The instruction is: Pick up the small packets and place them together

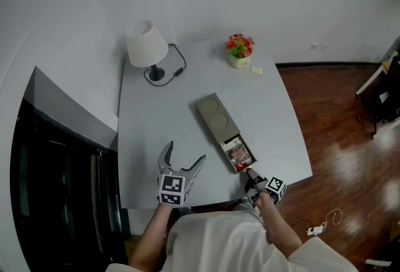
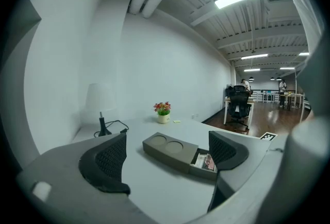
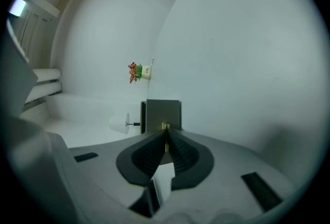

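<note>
A long grey box (image 1: 214, 115) lies slantwise on the grey table (image 1: 150, 139). Its drawer (image 1: 237, 153) stands pulled out at the near end and holds small red and white packets (image 1: 238, 152). My right gripper (image 1: 249, 174) is at the table's front edge, shut on the drawer's little gold knob (image 3: 165, 127). In the right gripper view the box (image 3: 162, 113) sits just beyond the closed jaws of the right gripper (image 3: 165, 138). My left gripper (image 1: 185, 153) hovers open and empty left of the drawer. The left gripper view frames the box (image 2: 170, 149) and packets (image 2: 208, 161) between its jaws.
At the table's far side stand a white lamp (image 1: 147, 45) with a black cable (image 1: 177, 64), a small pot of flowers (image 1: 239, 50) and a yellow note (image 1: 257, 70). Wooden floor (image 1: 337, 139) lies to the right of the table. A black cabinet (image 1: 56, 196) is at the left.
</note>
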